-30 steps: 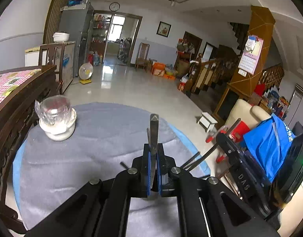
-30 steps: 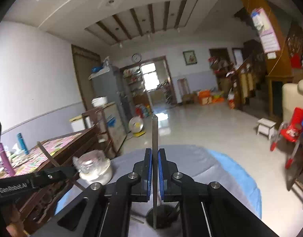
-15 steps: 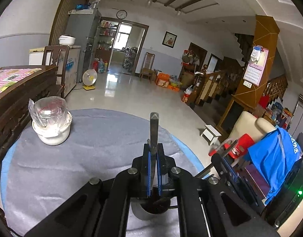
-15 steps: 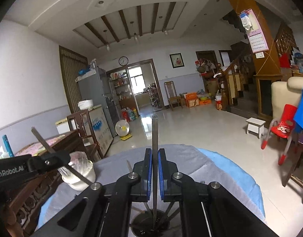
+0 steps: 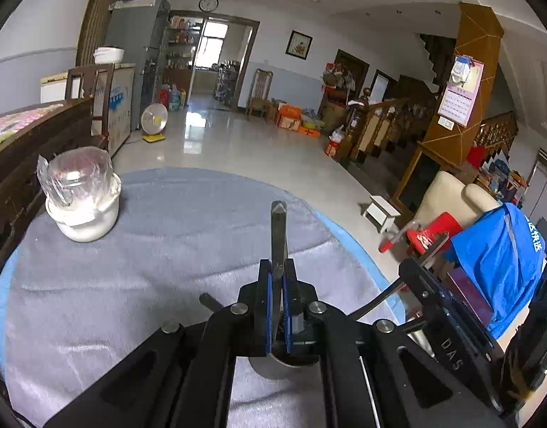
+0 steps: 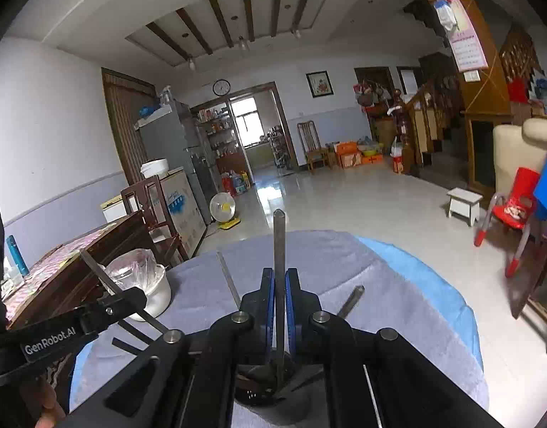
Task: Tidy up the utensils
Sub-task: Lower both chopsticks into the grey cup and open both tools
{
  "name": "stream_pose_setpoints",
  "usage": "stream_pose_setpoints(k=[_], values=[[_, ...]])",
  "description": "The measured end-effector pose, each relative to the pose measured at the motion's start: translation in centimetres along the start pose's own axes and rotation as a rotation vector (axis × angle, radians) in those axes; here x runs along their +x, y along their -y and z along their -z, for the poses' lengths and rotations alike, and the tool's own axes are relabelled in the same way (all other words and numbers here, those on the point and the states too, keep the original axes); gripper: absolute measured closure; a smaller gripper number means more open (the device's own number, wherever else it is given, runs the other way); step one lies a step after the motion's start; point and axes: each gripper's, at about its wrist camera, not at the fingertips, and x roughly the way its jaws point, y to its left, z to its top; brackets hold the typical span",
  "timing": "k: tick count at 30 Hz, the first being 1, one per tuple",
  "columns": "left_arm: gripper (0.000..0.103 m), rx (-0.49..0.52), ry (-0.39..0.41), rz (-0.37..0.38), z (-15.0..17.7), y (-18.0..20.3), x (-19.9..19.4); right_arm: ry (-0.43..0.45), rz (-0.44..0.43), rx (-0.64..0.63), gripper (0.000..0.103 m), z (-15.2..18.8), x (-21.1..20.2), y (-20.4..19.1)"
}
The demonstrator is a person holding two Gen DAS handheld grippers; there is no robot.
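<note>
Both tongs point(image 5: 277, 285) point(image 6: 279, 292) lower, seemingly nearer holder point(image 6: 262, 388)

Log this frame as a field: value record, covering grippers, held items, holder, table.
left gripper: jaws shut on a metal utensil handle
right gripper: jaws shut on a metal utensil, upright
utensil holder: dark cup under the right gripper, several handles leaning out
white jar: plastic-wrapped, far left of table
table: round, grey cloth over blue

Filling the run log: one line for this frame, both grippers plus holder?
left gripper: shut on utensil | right gripper: shut on metal utensil | both above holder cup | step: inserting, not released
</note>
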Motion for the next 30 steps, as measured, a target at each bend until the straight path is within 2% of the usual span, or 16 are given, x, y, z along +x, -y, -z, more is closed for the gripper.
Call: stream_pose_setpoints(k=[15, 30], values=[[0.097, -0.006, -0.03, 0.004, 0.3, 0.0, 0.5, -0.021, -0.007, 0.019, 0.096, 0.5, -0.2, 0.3], [0.097, 0.104, -0.02, -0.071, 1.7, 1.3, -0.9, -0.026, -0.015, 0.031, 0.096, 0.3, -0.4, -0.2]])
